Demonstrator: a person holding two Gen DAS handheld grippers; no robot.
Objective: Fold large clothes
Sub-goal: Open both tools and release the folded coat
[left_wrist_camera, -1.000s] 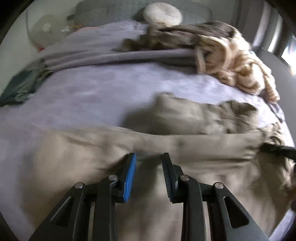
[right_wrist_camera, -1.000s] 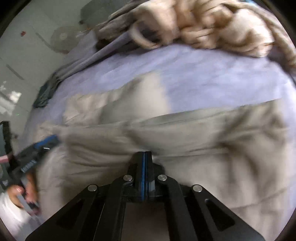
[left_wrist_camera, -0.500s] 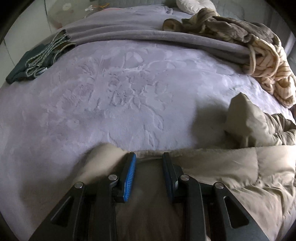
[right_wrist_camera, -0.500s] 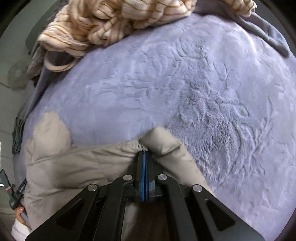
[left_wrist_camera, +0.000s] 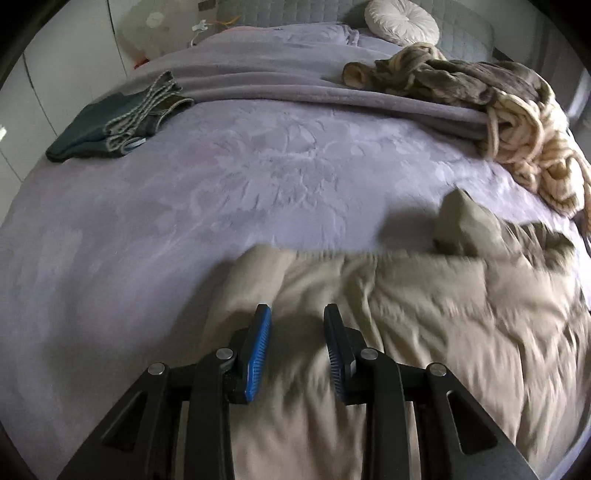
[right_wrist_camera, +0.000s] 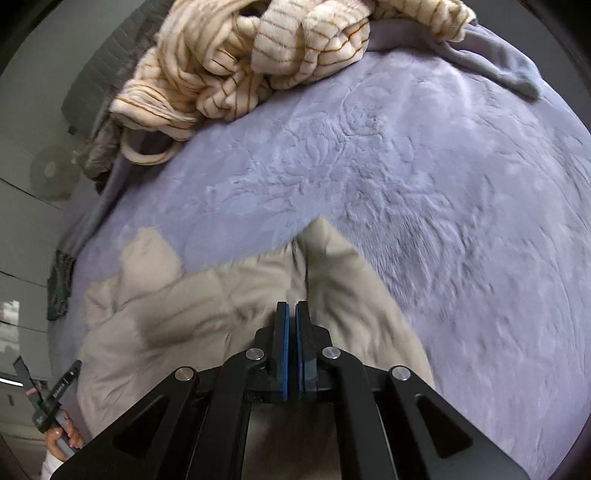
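A large beige padded garment [left_wrist_camera: 424, 295] lies crumpled on the lilac bedspread [left_wrist_camera: 258, 166]. My left gripper [left_wrist_camera: 297, 308] hovers over its left end, jaws apart, pads touching no cloth. In the right wrist view the same garment [right_wrist_camera: 207, 295] spreads to the left, one corner pointing up the bed. My right gripper [right_wrist_camera: 291, 302] is above that corner. Its jaws are opening, and the narrow slit between the blue pads holds no cloth. The left gripper [right_wrist_camera: 55, 402] also shows at the lower left, held by a hand.
A cream striped fleece [right_wrist_camera: 258, 55] is heaped at the far side, seen too as a fleece pile [left_wrist_camera: 535, 147] on the right. A folded dark garment [left_wrist_camera: 110, 129] lies far left. A grey blanket roll [left_wrist_camera: 295, 88] and a round cushion [left_wrist_camera: 400, 20] sit near the headboard.
The right jaws have parted a little and let go of the pinched fold. Both grippers have drawn back, so the garment's edge now lies further ahead of their tips.
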